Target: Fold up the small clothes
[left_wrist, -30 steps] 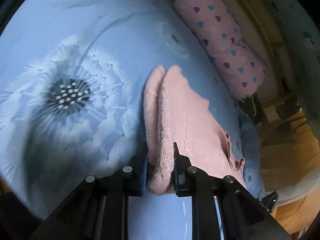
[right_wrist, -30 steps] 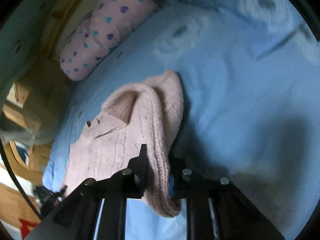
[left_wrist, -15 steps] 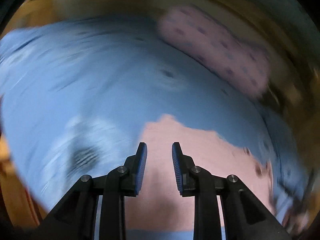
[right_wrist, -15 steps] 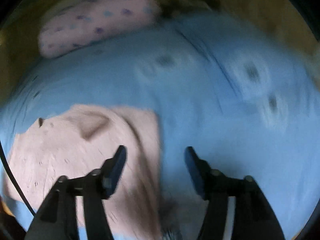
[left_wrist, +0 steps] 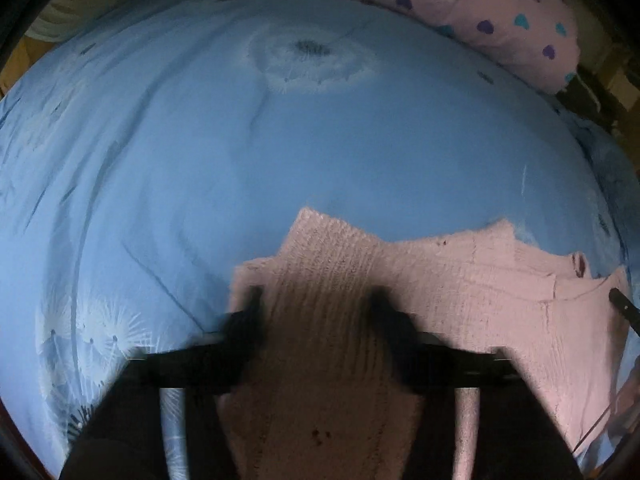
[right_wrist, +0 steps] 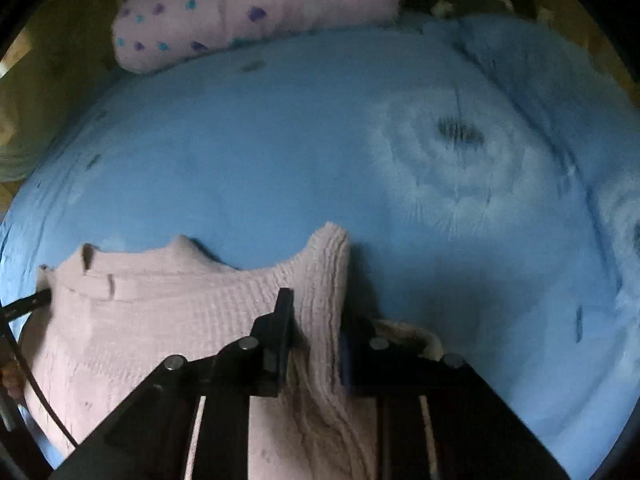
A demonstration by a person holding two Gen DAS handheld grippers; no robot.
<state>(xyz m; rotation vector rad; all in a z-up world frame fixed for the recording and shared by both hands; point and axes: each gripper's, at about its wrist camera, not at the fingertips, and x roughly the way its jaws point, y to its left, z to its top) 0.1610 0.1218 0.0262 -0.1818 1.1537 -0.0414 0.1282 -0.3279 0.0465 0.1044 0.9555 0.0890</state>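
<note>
Sweater (right_wrist: 168, 320): pink knit, lying on the blue bedspread (left_wrist: 320, 140) near the edge closest to both cameras, neckline toward the far side; a heart-print pillow (left_wrist: 500, 12) sits well beyond it.
Step in hand: judged as taking fresh hold of the side edges for the next fold.
Doing it well: pinch only the top layers at matching points, lift both sides evenly, and keep the fold line straight so the knit does not bunch.
Left gripper (left_wrist: 316, 300): blurred; its jaws are opening and stand apart over the sweater, with knit between them but no visible pinch.
Right gripper (right_wrist: 316, 320): its jaws are closing, now narrow, pressing on a raised ridge of the sweater's right edge.
</note>
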